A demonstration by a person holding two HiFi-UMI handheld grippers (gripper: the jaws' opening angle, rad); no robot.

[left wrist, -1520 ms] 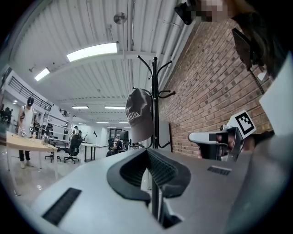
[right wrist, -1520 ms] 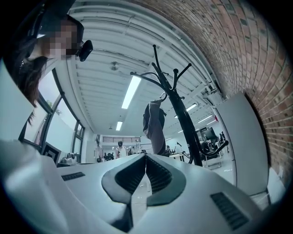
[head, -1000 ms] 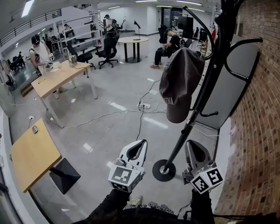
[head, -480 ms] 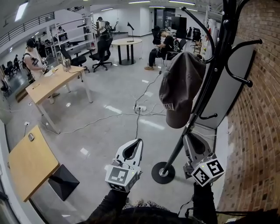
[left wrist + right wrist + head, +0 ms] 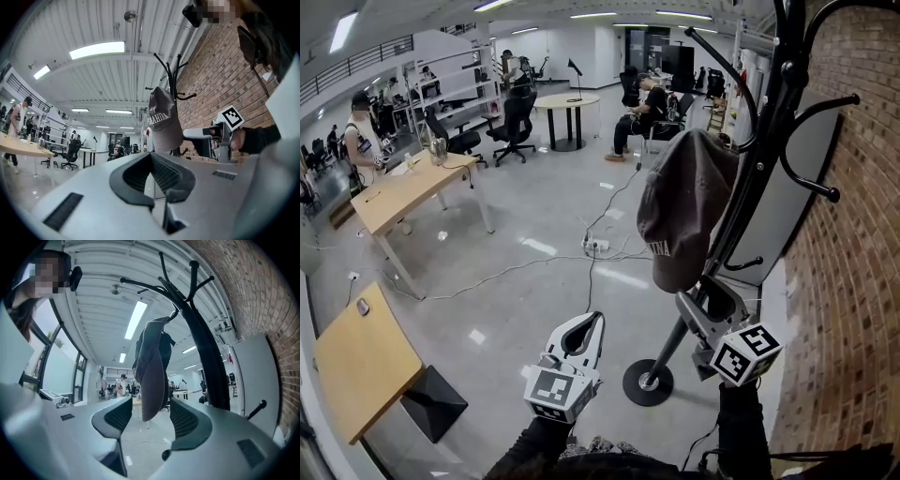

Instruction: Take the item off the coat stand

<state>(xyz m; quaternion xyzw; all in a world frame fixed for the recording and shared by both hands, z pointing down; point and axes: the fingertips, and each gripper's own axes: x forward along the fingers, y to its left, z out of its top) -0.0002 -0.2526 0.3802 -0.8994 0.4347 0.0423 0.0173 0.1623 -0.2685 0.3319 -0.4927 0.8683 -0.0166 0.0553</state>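
Since a sec ago the right gripper [image 5: 711, 302] has climbed from low beside the coat stand [image 5: 748, 192] pole to just under the cap [image 5: 684, 206], & its jaws, together then, are opening now. Cap hangs brim-down on a hook of the stand, at the right of the scene by the brick wall [image 5: 853, 281].

Head view: right gripper sits near the brim's low end; can't tell from there if they touch. Right gripper view settles it: brim tip hangs between the two pads, w/ a gap showing each side, so nothing is clamped. Left gripper view adds what the others don't: white lettering on the cap's front, & the right gripper side-on, marker cube up, a hand round its grip, nose aimed at the cap.

Left gripper [image 5: 598, 321] is lower & left of the stand's base, jaws closed together w/ nothing between, pointing up & away. Both forearms, dark sleeves, reach in from the near edge, right one raised higher than left.
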